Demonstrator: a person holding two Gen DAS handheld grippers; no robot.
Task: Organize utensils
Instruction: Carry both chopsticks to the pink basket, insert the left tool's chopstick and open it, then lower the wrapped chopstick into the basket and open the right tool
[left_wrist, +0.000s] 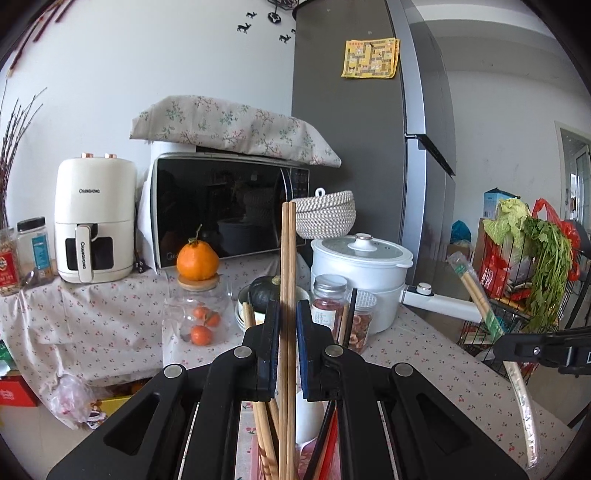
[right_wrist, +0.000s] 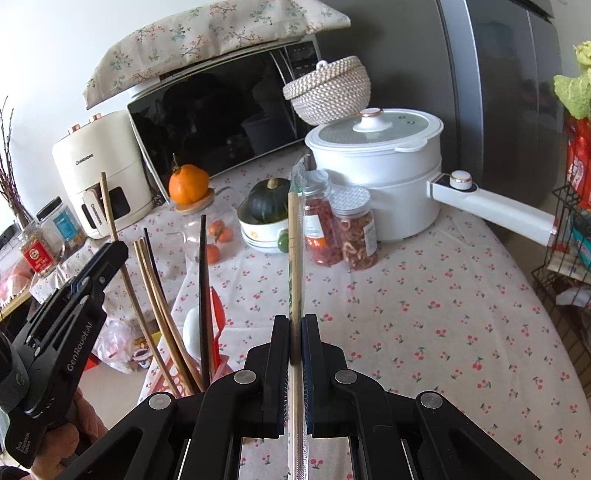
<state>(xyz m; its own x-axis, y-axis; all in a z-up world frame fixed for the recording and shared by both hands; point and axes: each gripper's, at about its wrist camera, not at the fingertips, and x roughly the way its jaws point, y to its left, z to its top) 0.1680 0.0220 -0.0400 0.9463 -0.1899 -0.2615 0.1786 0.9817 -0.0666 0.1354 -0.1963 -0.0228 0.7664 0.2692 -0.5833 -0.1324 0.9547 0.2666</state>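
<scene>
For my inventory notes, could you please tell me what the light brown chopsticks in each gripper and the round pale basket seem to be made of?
The light brown bare chopsticks held in the left gripper look like matte bamboo or wood, showing straight grain. The sleeved chopsticks held in the right gripper look similar, inside a glossy clear plastic wrapper. The round pale basket looks like coiled woven cotton rope, with ridged rows.

White wall (left_wrist: 147, 55), grey fridge (left_wrist: 351, 147), cherry-print tablecloth (right_wrist: 443, 314).

The pumpkin (right_wrist: 269, 204) sits in a bowl (right_wrist: 264, 232), left of two jars (right_wrist: 341, 229).
</scene>
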